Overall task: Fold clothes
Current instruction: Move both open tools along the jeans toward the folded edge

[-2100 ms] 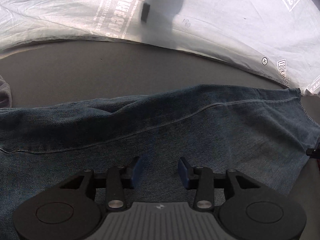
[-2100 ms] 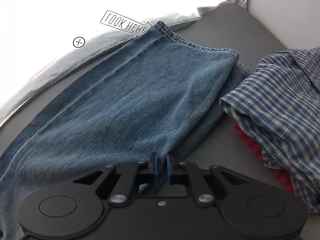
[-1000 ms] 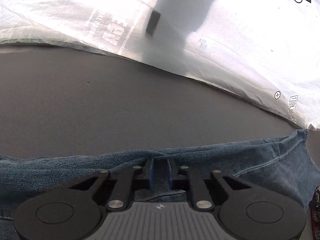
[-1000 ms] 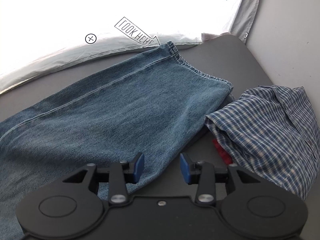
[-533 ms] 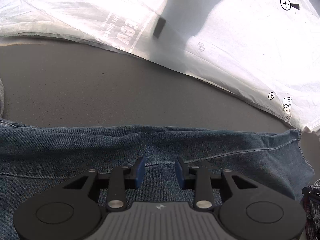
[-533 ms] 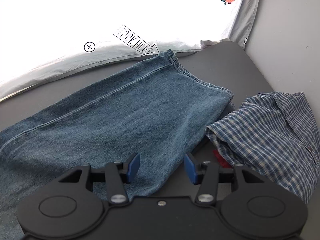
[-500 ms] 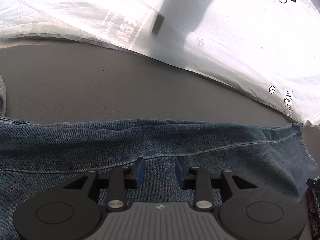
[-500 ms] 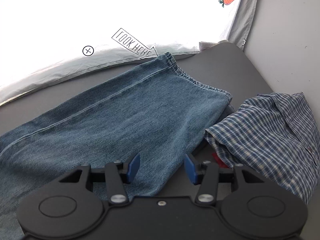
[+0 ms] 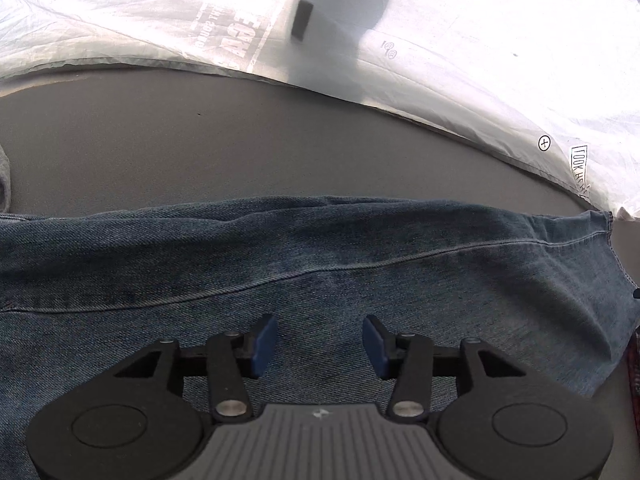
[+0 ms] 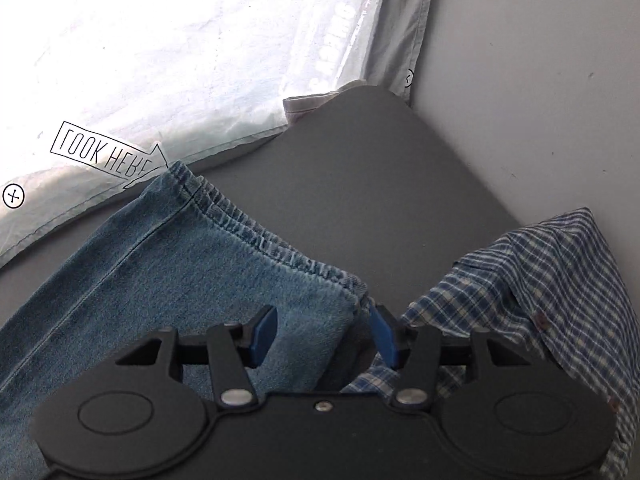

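Grey table (image 9: 240, 148) bears jeans (image 9: 360, 280) and plaid shirt (image 10: 540, 280).

Left hand-held gripper (image 9: 319, 340) opening, right hand-held gripper (image 10: 322, 332) agape.

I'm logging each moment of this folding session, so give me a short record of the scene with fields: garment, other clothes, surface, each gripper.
garment: blue jeans, laid flat, hem toward the white sheet
other clothes: plaid shirt, crumpled beside the hem corner
surface: grey table
left gripper: jaws opening, over the denim, nothing gripped
right gripper: open, at the jeans' hem corner
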Demonstrator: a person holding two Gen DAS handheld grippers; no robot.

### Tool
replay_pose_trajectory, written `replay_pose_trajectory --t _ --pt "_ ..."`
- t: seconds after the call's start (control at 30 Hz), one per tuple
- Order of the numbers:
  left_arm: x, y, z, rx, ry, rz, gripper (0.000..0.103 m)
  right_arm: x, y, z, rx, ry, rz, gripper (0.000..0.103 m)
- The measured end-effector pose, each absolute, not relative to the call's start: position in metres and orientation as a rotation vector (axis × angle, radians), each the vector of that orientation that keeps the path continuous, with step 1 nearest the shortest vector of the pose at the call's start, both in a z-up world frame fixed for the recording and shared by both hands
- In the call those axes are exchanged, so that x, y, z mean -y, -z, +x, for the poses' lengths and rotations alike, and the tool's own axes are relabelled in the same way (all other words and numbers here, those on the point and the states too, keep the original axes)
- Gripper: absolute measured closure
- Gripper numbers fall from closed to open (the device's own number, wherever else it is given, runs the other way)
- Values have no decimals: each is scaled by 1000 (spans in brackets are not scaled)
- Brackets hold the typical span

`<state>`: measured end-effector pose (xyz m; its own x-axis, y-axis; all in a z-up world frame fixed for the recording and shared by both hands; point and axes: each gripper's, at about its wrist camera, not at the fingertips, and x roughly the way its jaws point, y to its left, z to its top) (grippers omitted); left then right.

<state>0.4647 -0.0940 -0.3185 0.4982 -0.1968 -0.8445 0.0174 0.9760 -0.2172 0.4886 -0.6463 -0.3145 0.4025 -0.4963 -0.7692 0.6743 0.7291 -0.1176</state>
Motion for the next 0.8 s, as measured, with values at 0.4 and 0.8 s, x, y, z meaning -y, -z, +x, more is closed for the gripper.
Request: replay_pose_trajectory --t 0.4,0.8 --pt "98 317 467 -1048 99 -199 45 642 316 494 -886 741 -43 92" --pt "164 298 487 -1018 280 -84 46 577 289 504 -721 365 -86 93"
